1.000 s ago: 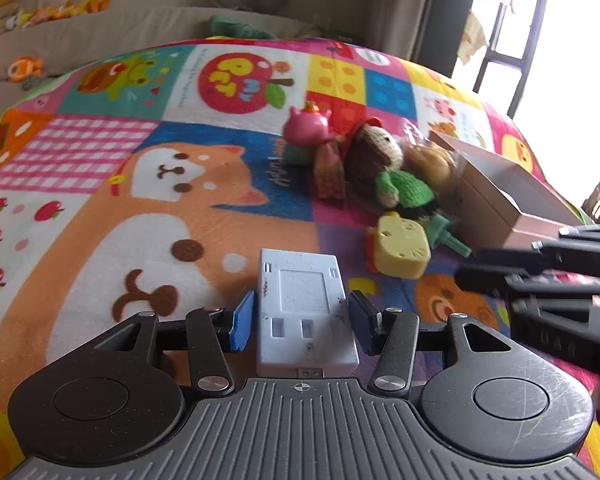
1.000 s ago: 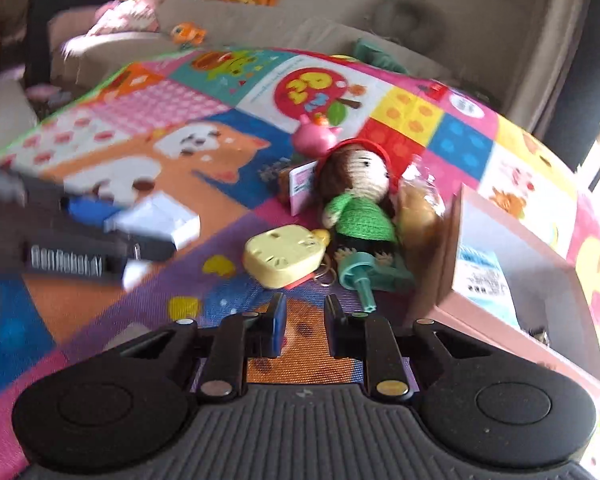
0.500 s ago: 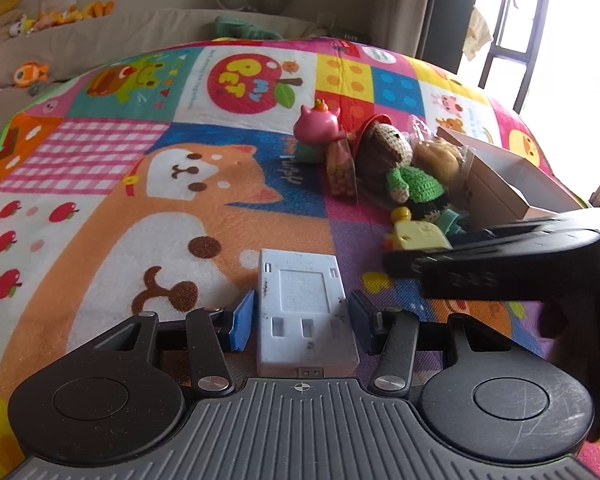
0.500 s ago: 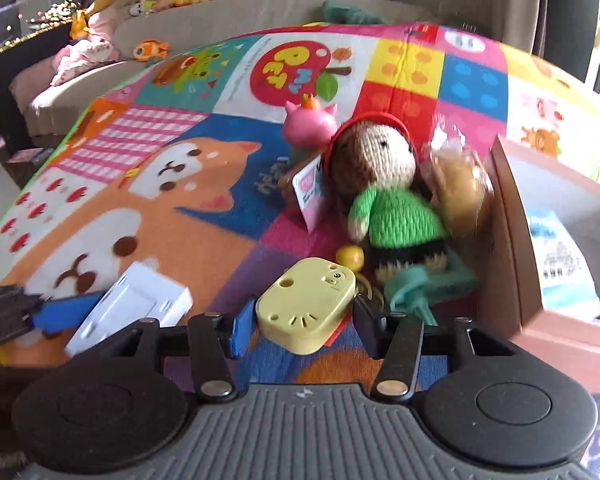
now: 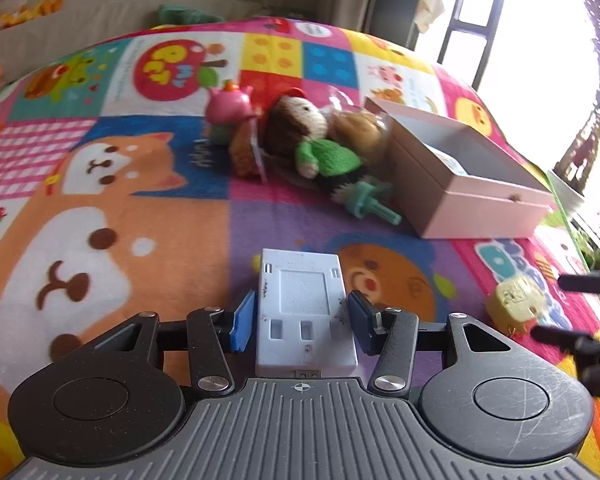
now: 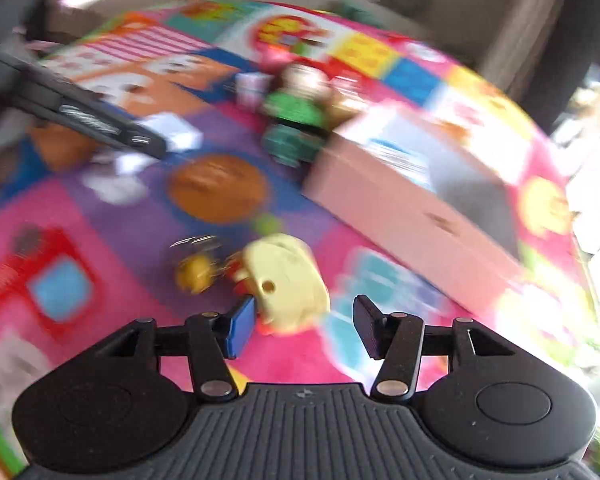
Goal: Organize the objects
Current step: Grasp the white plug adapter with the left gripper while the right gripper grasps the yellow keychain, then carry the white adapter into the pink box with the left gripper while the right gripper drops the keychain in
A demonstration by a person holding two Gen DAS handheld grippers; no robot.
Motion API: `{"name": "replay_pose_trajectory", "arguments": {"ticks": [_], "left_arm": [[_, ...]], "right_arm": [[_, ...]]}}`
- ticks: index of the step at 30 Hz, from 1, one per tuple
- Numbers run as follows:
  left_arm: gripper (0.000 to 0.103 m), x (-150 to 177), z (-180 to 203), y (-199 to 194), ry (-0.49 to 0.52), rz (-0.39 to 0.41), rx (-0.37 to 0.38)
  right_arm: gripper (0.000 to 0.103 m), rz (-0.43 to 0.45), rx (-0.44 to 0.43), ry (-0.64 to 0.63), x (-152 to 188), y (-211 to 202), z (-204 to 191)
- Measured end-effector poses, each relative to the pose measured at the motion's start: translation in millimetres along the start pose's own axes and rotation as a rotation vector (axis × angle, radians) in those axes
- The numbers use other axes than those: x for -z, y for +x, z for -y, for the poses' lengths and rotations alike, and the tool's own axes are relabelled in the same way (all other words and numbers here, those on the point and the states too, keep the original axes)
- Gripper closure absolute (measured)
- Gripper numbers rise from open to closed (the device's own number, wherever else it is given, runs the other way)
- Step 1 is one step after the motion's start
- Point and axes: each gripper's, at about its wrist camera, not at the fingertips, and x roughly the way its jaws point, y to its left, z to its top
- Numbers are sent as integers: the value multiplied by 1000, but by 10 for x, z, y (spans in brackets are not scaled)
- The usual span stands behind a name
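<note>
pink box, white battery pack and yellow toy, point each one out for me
pink box [image 5: 452, 196], left wrist view, on its near side wall
white battery pack [image 5: 305, 312], left wrist view, middle of its top face
yellow toy [image 6: 288, 284], right wrist view, centre of its body
</note>
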Motion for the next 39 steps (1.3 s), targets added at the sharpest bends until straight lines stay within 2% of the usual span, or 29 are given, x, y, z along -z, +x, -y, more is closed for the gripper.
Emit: {"name": "replay_pose_trajectory", "arguments": {"ticks": [3, 5, 7, 9, 13, 17, 18, 21, 25, 27, 29, 34, 36, 39], "left_arm": [[48, 19, 106, 13, 33, -4, -1], [48, 28, 123, 18, 40, -3, -7], [49, 29, 124, 18, 40, -4, -6], [49, 27, 120, 13, 43, -10, -3], [49, 31, 114, 3, 44, -10, -2], [49, 34, 124, -9, 46, -13, -12], [49, 33, 128, -12, 49, -14, -14], [49, 39, 147, -22, 60, -20, -22], [49, 46, 183, -58, 72, -37, -21], [49, 31, 210, -89, 65, -53, 6], [49, -72, 238, -124, 20, -54, 67], [49, -758, 641, -113, 0, 48, 197], [49, -1072, 872, 71, -38, 67, 264], [49, -1360, 1156, 587, -140, 36, 333]], "right_arm": [[43, 3, 6, 153, 72, -98, 222], [36, 21, -32, 283, 97, -145, 337], [33, 55, -81, 356, 110, -171, 357], [31, 78, -103, 318, 92, -140, 279], [31, 72, -94, 198, 38, 54, 163], [34, 48, -121, 201, -35, 292, 221], [45, 45, -129, 207, -52, 319, 226], [45, 56, -145, 232, -84, 288, 206], [45, 110, -145, 262, -86, 39, 261], [45, 150, -139, 287, -74, -151, 358], [45, 215, -116, 311, -66, -385, 502], [45, 364, -17, 378, -45, -826, 907], [45, 406, 25, 403, -16, -913, 1026], [45, 430, 62, 456, 55, -944, 1167]]}}
